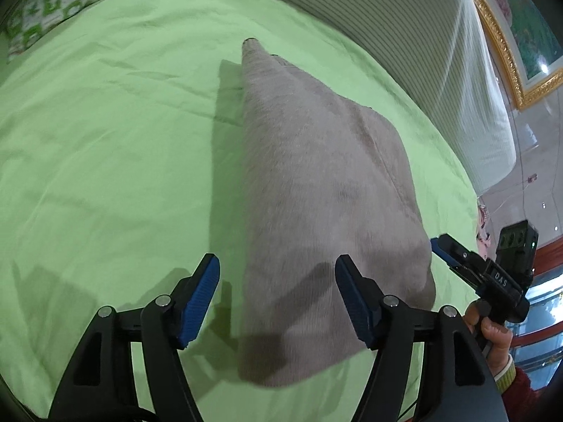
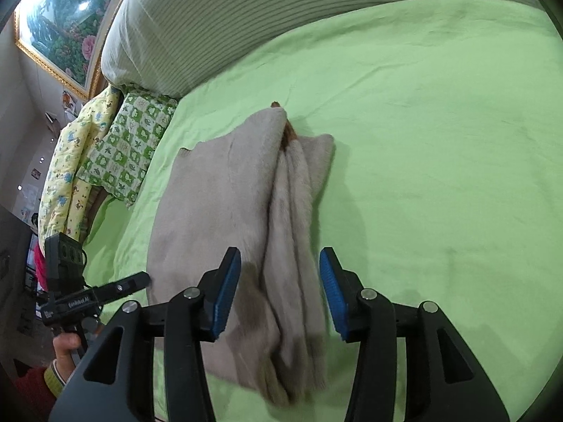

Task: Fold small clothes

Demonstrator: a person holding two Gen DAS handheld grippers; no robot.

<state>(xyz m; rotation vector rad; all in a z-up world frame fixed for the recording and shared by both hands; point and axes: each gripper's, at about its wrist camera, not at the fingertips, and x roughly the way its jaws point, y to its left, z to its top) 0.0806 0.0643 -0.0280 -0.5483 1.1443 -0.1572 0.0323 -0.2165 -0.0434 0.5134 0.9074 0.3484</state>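
Note:
A folded beige fleece garment [image 1: 316,190] lies on the green bedsheet [image 1: 105,140]. In the right wrist view the garment [image 2: 218,204] shows its stacked folded edges on its right side. My left gripper [image 1: 278,299] is open, its blue pads astride the garment's near left edge, holding nothing. My right gripper [image 2: 281,295] is open and empty, its pads on either side of the garment's layered edge. The right gripper also shows in the left wrist view [image 1: 454,249] at the garment's right side, and the left gripper in the right wrist view [image 2: 133,283] at its left side.
A striped white pillow [image 1: 440,52] lies along the head of the bed. A green-and-white checked cloth [image 2: 130,147] and a yellow printed quilt [image 2: 67,161] lie at the bed's edge. A gold-framed picture [image 2: 63,17] hangs on the wall.

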